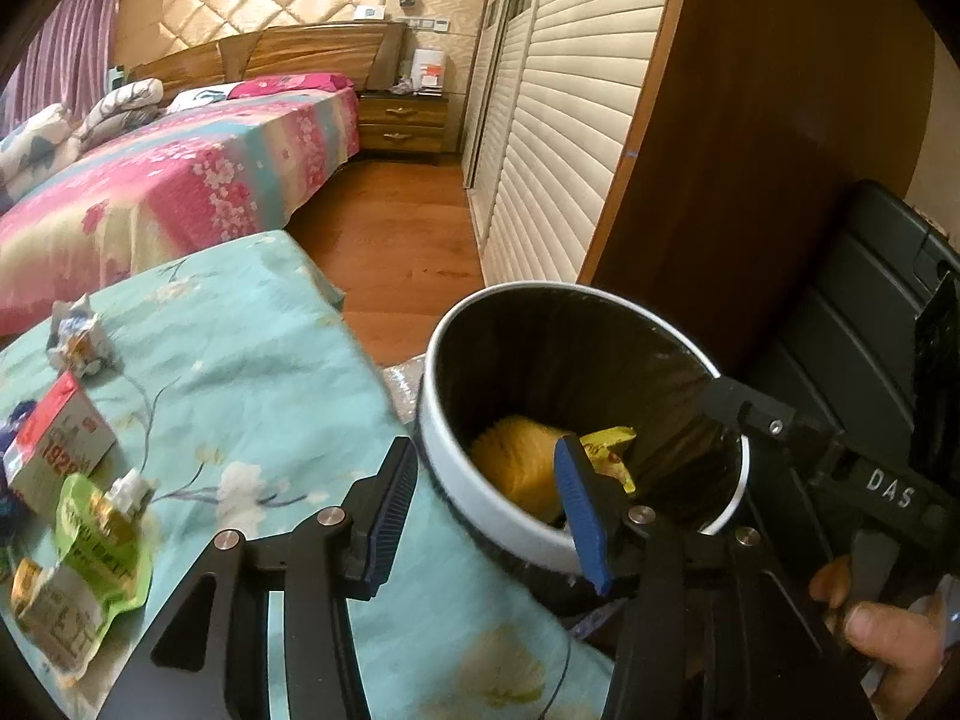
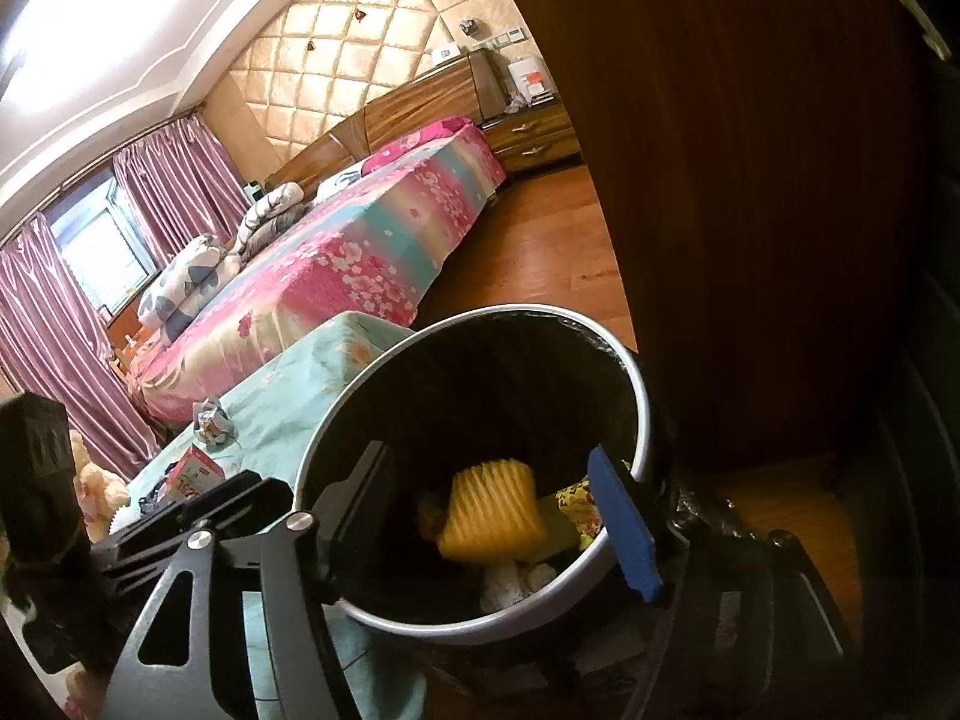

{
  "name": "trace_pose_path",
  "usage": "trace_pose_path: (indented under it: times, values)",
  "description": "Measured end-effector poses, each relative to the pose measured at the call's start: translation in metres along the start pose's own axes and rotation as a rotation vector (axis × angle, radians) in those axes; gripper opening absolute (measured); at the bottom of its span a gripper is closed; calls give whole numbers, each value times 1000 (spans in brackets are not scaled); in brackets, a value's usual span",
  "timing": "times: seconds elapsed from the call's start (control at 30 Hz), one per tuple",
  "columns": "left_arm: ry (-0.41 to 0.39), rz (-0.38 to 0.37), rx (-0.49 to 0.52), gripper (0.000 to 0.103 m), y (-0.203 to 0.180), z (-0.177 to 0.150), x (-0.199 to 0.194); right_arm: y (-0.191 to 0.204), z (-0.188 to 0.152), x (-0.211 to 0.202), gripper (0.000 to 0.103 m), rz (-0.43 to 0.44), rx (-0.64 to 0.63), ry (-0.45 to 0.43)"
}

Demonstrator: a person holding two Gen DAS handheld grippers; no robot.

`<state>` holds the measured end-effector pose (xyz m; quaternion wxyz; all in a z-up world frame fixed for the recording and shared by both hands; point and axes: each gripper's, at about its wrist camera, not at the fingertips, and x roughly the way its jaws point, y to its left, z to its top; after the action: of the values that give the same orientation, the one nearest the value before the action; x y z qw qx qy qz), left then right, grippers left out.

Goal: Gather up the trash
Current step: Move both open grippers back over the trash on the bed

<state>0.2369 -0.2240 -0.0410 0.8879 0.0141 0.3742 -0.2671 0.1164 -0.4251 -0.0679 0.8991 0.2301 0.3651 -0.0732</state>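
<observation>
We have both jaws spread and empty: left gripper, right gripper, over the round white-rimmed black-lined bin. Yellow ridged wrapper lies inside. Left of us, green pouch, red-white carton, crumpled paper remain.

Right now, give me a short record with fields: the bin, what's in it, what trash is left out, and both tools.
bin: round white-rimmed trash bin, black-lined, beside the table
in bin: ridged yellow piece, yellow printed wrapper
left out: crumpled paper wad, red-and-white carton, green drink pouch on the teal floral cloth
left tool: open, empty
right tool: open, empty, over bin
</observation>
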Motion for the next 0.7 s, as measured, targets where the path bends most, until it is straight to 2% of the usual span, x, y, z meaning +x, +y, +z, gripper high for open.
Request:
trace_pose_path:
  times: [0.13,0.37,0.7]
  values:
    - [-1,21,-16,50,11,-11,-11,8,-2,-2,81,14,-3,-5]
    - [-1,64,-68,51,39,-32,-37,32,-12,0,86,46,-26,8]
    - [-30,146,-180,51,82,-61,-85,83,-36,11,87,124,-85,63]
